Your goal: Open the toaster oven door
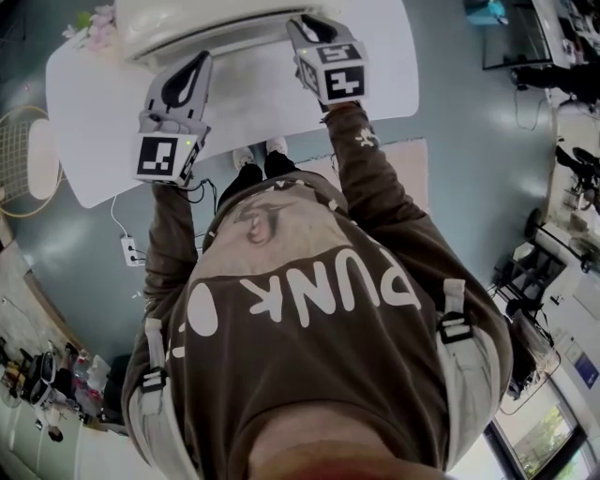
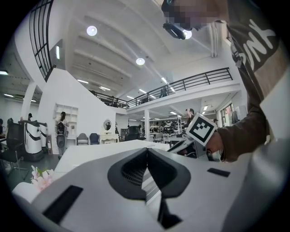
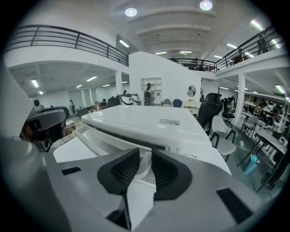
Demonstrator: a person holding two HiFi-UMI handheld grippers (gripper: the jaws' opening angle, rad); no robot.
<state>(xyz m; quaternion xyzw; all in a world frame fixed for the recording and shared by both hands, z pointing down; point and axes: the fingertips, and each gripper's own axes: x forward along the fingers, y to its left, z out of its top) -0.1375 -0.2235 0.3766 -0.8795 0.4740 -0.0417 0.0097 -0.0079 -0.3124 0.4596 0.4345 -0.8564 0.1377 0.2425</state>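
My left tongs (image 2: 146, 152) are pressed shut on nothing, held over the left part of the white worktop (image 1: 84, 103), just short of the toaster oven (image 1: 202, 23). The oven sits at the worktop's far edge. My right tongs (image 3: 145, 154) are at the oven's front, their pads closed in on the white door handle (image 3: 143, 168), which runs between them. Pink flowers (image 1: 92, 22) lie at the far left corner, just beside the oven. A wire chair (image 1: 23, 155) stands off the left edge. A power strip (image 1: 131, 250) lies on the grey-blue floor (image 1: 469, 141) below the near edge. All around is an open hall with a railed gallery (image 3: 68, 38).
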